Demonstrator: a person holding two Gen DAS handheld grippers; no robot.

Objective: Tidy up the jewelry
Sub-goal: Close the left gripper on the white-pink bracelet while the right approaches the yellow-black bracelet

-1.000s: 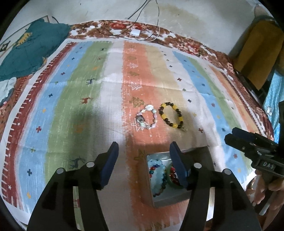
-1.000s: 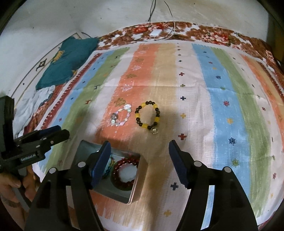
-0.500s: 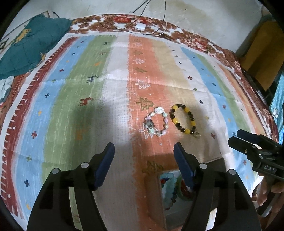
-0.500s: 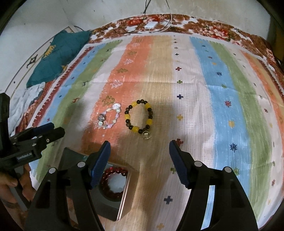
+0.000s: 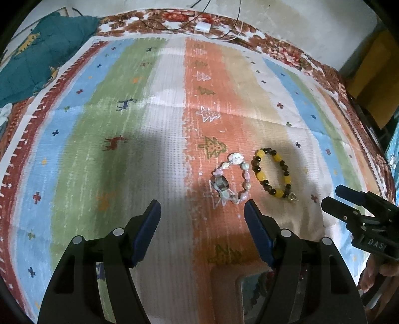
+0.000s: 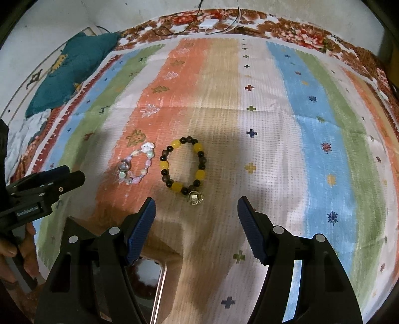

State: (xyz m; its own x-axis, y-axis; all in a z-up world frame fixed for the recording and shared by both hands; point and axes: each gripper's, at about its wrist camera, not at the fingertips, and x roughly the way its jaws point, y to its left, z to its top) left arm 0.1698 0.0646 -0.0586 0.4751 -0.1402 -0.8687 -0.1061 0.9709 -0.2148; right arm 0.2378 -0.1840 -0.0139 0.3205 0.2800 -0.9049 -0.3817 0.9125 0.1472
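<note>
Here the left wrist view alone catches beads inside the metal tin (image 5: 251, 294) at its bottom edge, while the right wrist view shows only the tin's shiny rim. Both the left gripper (image 5: 202, 219) and right gripper (image 6: 196, 214) stand spread and empty above the striped cloth (image 6: 311, 139). The pale bracelet (image 5: 230, 179) lies just beyond the left's tips, the yellow-and-black bracelet (image 6: 183, 168) just beyond the right's.

You are working in a home, on a bed or floor mattress: a striped cloth (image 5: 159, 154) with reindeer and tree motifs lies over a floral bedsheet (image 5: 286, 49), a teal quilted blanket (image 5: 42, 54) is bunched at the corner, and a white charger (image 5: 202, 27) with cables lies against a bare wall (image 5: 286, 22).
</note>
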